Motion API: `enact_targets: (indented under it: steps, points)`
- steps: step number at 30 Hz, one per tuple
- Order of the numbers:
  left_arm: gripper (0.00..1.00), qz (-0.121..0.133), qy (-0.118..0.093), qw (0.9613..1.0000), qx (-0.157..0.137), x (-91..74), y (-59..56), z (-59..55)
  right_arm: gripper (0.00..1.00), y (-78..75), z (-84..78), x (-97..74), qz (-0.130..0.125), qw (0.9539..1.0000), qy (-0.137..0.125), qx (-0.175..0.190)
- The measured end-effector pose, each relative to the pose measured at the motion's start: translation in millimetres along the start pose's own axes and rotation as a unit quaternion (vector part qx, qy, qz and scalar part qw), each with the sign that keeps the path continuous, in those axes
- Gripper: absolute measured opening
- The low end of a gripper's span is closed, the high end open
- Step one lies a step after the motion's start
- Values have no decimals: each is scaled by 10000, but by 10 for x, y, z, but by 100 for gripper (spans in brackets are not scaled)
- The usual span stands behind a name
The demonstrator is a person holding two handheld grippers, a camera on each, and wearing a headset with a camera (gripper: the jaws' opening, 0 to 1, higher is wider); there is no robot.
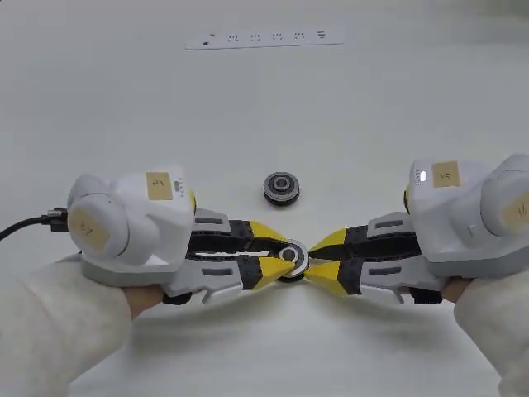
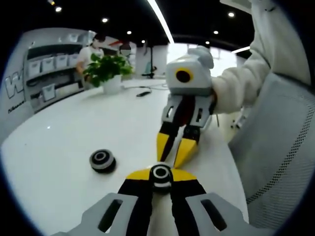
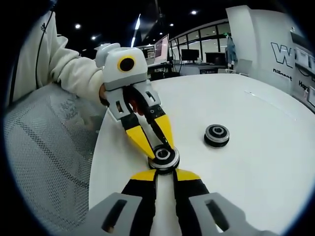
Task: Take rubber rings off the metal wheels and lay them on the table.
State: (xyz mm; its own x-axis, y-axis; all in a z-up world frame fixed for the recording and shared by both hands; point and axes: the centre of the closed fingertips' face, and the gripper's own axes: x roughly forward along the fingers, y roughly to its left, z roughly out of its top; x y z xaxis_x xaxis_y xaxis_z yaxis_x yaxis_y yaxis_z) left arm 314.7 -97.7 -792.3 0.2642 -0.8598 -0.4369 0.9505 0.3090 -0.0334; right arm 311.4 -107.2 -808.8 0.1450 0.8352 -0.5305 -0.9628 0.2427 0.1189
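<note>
White tabletop (image 1: 397,99) runs under ceiling spotlights, with grey shelves (image 2: 49,69) and a green potted plant (image 2: 109,69) at its far edge. Near its front edge, left gripper (image 1: 281,255) and right gripper (image 1: 318,258) each pinch the small metal wheel with a black rubber ring (image 1: 292,256). A second ringed wheel (image 1: 281,188) lies mid-surface.

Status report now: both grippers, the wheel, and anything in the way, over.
Left gripper shut on the wheel. Right gripper at its rim, grip unclear. Rubber ring not yet off. Second wheel apart on the table, not in the way.
</note>
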Motion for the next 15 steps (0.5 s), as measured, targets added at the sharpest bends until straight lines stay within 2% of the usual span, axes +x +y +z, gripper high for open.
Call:
enact_targets:
  steps: [5, 8, 9, 12, 14, 15]
  points:
    - [14, -13, 4, 10000, 25, 10, -11, -12, 9, 5, 3, 3, -1, 9999, 55, -92]
    - [14, -15, 5, 10000, 30, 12, -18, -18, 21, 33, 30, 25, 7, 9999, -2, -124]
    - [14, -16, 5, 10000, 28, 18, -18, -18, 22, 38, 31, 41, 9, 9999, 12, -142]
    - [14, -15, 4, 10000, 26, 22, -26, -18, 23, 5, 51, 89, -87, 9997, -4, -236]
    - [14, -11, 10, 10000, 31, 27, -29, -16, 22, 27, 47, 99, 6, 9998, 9, -220]
    - [14, -13, 15, 10000, 32, 28, -32, -14, 21, 17, 44, 92, -24, 9998, 10, -218]
